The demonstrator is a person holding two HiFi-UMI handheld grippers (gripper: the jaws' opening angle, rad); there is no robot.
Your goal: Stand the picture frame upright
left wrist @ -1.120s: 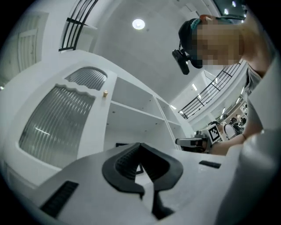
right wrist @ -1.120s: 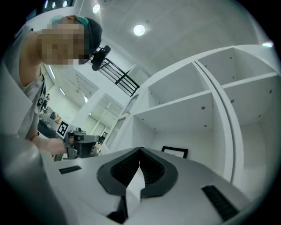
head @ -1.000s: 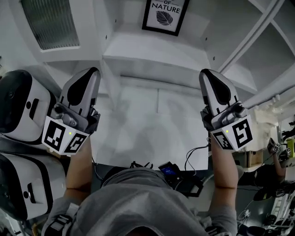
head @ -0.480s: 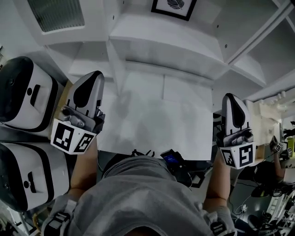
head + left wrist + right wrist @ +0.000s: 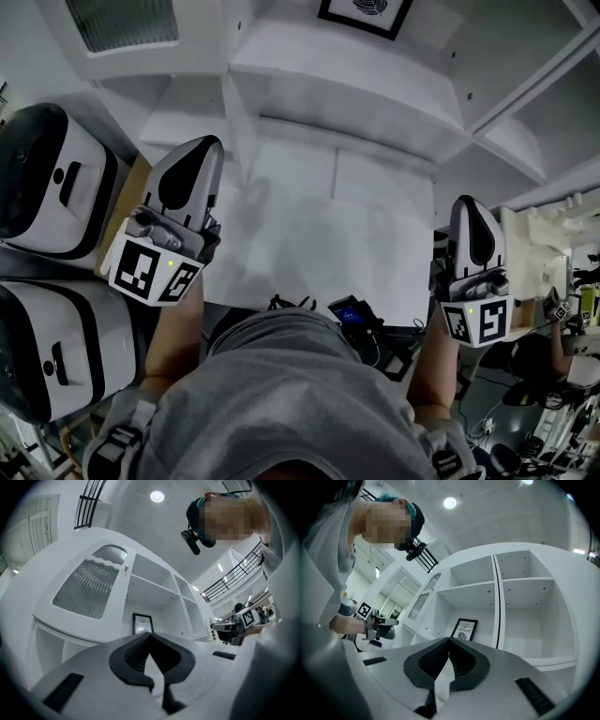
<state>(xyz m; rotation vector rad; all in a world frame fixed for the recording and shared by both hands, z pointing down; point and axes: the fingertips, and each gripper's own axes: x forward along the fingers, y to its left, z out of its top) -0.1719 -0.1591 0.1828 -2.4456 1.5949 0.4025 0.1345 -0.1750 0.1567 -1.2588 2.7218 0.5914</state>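
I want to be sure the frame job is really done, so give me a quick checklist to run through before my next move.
1. Picture frame upright, print facing out: ok.
2. Frame inside a shelf compartment, not on its edge: ok.
3. Left tongs shut with nothing between them: ok.
4. Right tongs shut with nothing between them: ok.
5. Both tongs apart from the frame: ok.
6. Frame propped by its own stand rather than only leaning on the compartment's back: cannot tell.
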